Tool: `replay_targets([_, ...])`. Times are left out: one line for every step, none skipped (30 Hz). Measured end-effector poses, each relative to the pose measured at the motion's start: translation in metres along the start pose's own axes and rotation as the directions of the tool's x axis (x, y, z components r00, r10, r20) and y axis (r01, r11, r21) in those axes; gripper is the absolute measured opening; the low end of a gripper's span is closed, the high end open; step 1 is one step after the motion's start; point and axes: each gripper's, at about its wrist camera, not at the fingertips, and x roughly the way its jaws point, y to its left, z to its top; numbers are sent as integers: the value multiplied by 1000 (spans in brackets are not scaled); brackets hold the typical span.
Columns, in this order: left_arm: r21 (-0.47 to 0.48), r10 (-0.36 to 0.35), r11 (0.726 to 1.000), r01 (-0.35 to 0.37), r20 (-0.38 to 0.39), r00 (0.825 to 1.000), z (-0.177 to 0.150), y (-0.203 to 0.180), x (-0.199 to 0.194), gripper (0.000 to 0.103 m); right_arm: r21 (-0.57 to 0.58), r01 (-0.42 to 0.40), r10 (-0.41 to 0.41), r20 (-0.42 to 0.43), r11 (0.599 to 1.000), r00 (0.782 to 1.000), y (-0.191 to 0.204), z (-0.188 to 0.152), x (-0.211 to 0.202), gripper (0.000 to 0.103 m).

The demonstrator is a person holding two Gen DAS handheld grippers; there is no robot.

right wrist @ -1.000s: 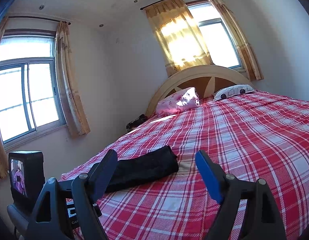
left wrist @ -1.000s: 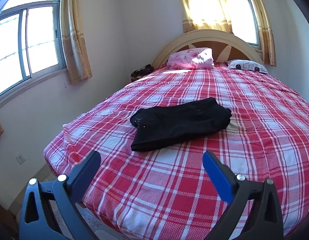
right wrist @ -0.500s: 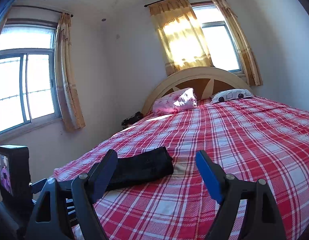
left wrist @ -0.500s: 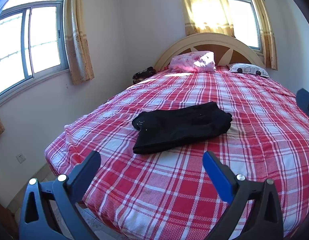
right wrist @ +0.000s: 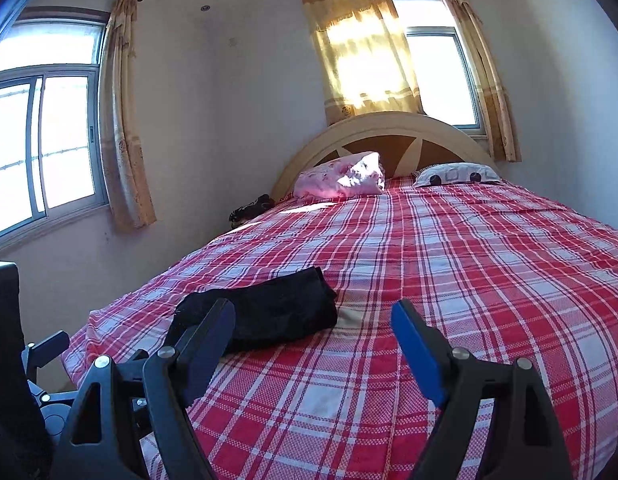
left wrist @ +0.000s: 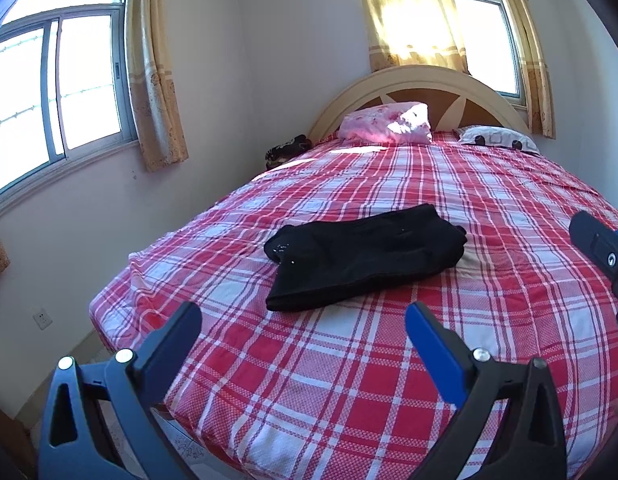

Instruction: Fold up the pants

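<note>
Black pants (left wrist: 361,256) lie folded into a compact bundle on the red plaid bed (left wrist: 349,380), near its left front part. They also show in the right wrist view (right wrist: 277,312), partly behind my left finger there. My left gripper (left wrist: 303,320) is open and empty, held above the bed's near edge, short of the pants. My right gripper (right wrist: 313,316) is open and empty, to the right of the pants and apart from them. Part of the right gripper's body (left wrist: 601,248) shows at the right edge of the left wrist view.
A pink pillow (left wrist: 385,124) and a white patterned pillow (left wrist: 497,138) lie by the curved headboard (left wrist: 421,80). A dark item (left wrist: 287,150) sits at the bed's far left corner. Windows with curtains are on the left wall and behind the headboard. The floor shows below the bed's near left corner.
Both grippers have drawn back and shifted slightly; the pants sit a little farther off in view. The right gripper's body has come into the left wrist view. The pants have not moved.
</note>
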Motion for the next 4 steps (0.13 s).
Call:
replay_targets([-8, -6, 1000, 6, -10, 1000, 0, 0, 1, 103, 1, 0, 0, -1, 1000, 1000, 0, 0, 0, 82])
replay_targets([-13, -8, 1000, 8, -19, 1000, -1, 0, 2, 103, 0, -1, 1, -2, 1000, 1000, 0, 0, 0, 82])
replay_targets([-11, -7, 1000, 7, -25, 1000, -1, 0, 4, 103, -1, -3, 3, -3, 1000, 1000, 0, 0, 0, 82])
replay_targets([-6, -3, 1000, 3, -27, 1000, -2, -1, 4, 103, -1, -5, 5, -4, 1000, 1000, 1, 0, 0, 82])
